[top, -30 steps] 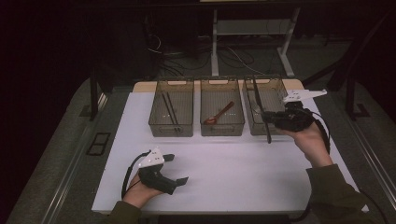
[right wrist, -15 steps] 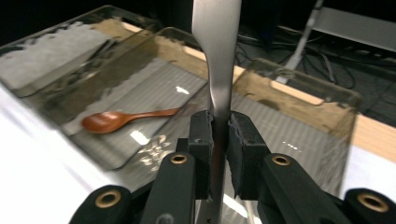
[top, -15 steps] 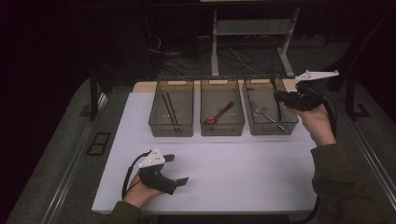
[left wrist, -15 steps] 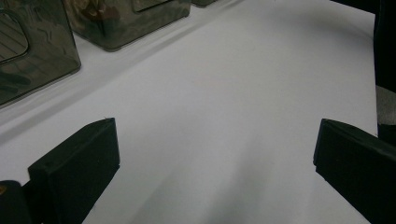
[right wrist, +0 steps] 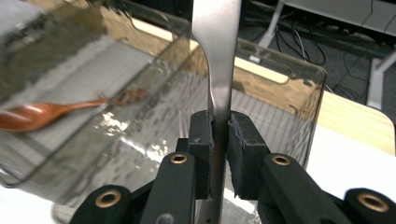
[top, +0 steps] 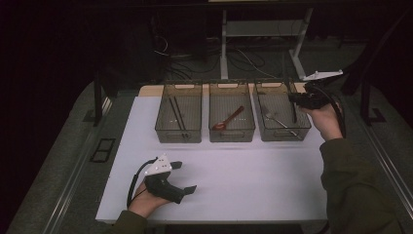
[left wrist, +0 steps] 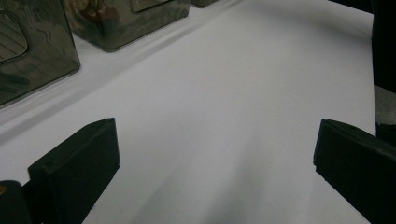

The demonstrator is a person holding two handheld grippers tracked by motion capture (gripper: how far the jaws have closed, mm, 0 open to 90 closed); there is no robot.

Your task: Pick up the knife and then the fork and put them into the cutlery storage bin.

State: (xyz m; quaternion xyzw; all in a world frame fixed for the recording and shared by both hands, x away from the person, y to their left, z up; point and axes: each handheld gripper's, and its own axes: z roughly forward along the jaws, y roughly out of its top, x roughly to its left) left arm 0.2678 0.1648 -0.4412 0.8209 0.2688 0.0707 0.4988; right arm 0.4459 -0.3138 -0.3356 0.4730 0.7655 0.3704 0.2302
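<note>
Right gripper (right wrist: pixel 219 135) is clamped tight on a flat metal utensil handle (right wrist: pixel 217 51), pads pinching it from both sides, with the handle running straight up past the jaws. From the high view that gripper (top: pixel 298 100) sits over the right-hand bin (top: pixel 281 132), at its far right rim, and the dark strip hanging from it looks like the same utensil dipping into the bin. It's dim there, so I can't say for sure whether it's a knife or something else, or whether the tip is touching the bin floor. A fork (top: pixel 277 119) already lies in that bin, a wooden spoon (top: pixel 229 118) lies in the middle bin (top: pixel 232 134), and chopsticks (top: pixel 176 113) sit in the left bin (top: pixel 178 134).

Left gripper (top: pixel 182 176) is parked down on the white mat (top: pixel 253 180) near the front edge, jaws wide apart with nothing between them.

What could go sideways, I reckon: the grip is on a thin, slick strip, so any twist of the wrist might let it pivot between the pads. If it's let go from up high, it would clatter onto the fork or bounce off the rim and land on the mat. Catching the bin wall on the way in could also shove the light plastic bin out of line.
</note>
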